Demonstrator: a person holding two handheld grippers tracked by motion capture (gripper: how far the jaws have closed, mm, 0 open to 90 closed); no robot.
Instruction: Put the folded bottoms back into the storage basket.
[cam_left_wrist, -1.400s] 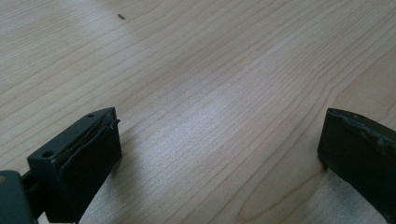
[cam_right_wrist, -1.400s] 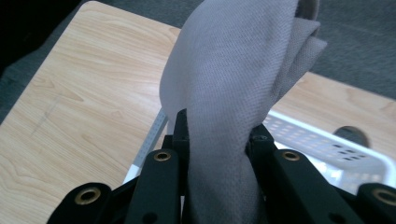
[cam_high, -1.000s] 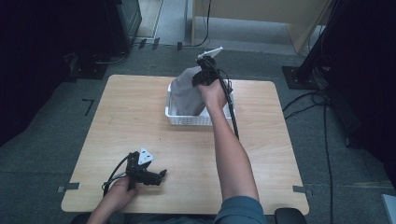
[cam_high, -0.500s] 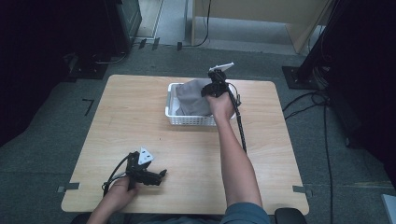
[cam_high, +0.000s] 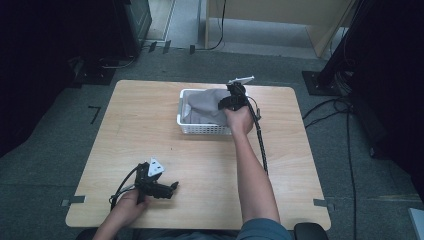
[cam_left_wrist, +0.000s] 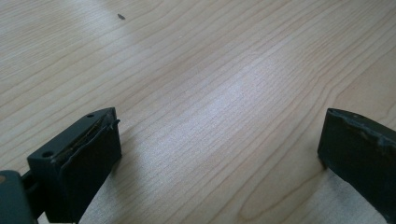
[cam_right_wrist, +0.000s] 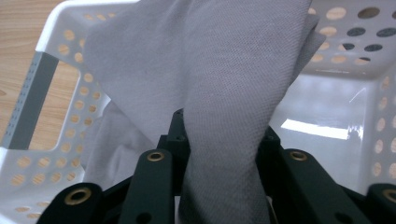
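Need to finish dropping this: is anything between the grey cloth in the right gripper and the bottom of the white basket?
Nothing visible. The grey cloth hangs between the right gripper fingers, whose jaws have just been opening, straight into the white basket. Its lower part already lies inside, and the basket floor beside it is bare.

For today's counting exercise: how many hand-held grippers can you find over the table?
2. The left hand-held gripper rests near the table's front edge. The right hand-held gripper reaches into the white basket, with grey cloth between its jaws.
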